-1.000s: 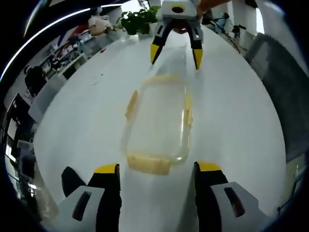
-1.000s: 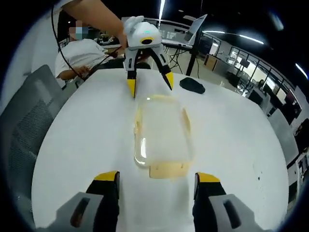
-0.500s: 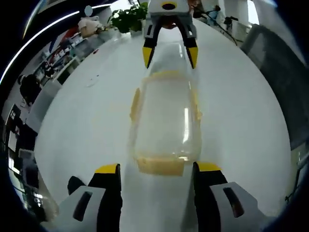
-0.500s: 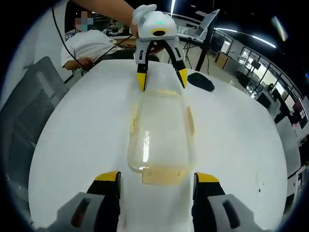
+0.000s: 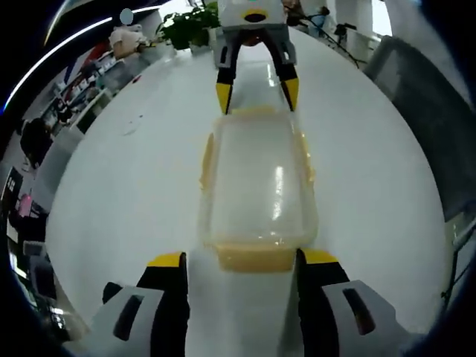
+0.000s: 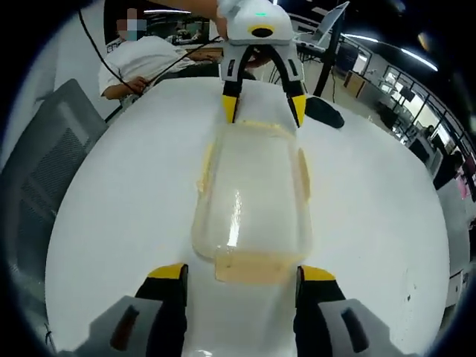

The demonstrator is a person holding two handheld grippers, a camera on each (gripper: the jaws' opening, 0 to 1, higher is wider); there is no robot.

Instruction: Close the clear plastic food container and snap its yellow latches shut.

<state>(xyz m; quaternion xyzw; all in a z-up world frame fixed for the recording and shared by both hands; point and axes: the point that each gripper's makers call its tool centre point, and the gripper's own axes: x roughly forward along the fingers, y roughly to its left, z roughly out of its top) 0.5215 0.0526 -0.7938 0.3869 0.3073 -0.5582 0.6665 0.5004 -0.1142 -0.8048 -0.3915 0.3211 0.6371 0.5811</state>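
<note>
- One white table (image 5: 119,193) carries everything; no brand, label or writing can be read on anything.
- One grey mesh chair (image 6: 44,171) stands at the table's edge, and one seated person (image 6: 145,59) is beyond the far side.
- One clear plastic food container (image 5: 259,182) lies on the table between the two grippers, lid on.
- Two grippers face each other at the container's short ends: the left gripper (image 5: 239,256) has jaws spread apart, straddling the near end latch; the right gripper (image 6: 239,269) is likewise spread, gripping nothing.
- Four yellow latches (image 5: 255,258): one per short end, one per long side.
</note>
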